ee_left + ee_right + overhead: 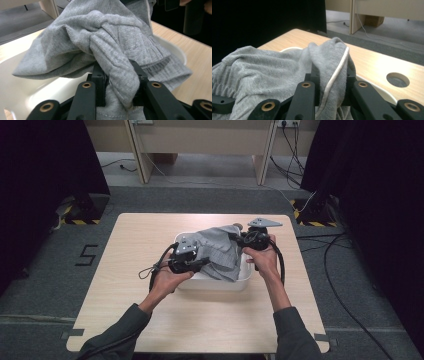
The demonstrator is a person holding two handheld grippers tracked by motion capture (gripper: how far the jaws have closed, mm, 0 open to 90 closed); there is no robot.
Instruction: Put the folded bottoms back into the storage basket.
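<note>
A grey knit garment point(220, 250) hangs bunched over a white plastic tub point(215, 282) in the middle of the table. My left gripper point(202, 262) is shut on a thick fold of the garment point(117, 75) at the tub's left side. My right gripper point(235, 237) is shut on another fold at the tub's far right, where a white trimmed edge of the garment point(334, 75) runs between the jaws. The cloth spans between the two grippers, just above the tub point(37, 82). Each gripper is held by a hand in a dark sleeve.
The light wooden table point(150, 235) has bare surface left, right and in front of the tub. A round hole point(397, 79) is cut in the tabletop. Cables point(150, 270) trail from the grippers. Dark curtains and a wooden bench stand beyond the table.
</note>
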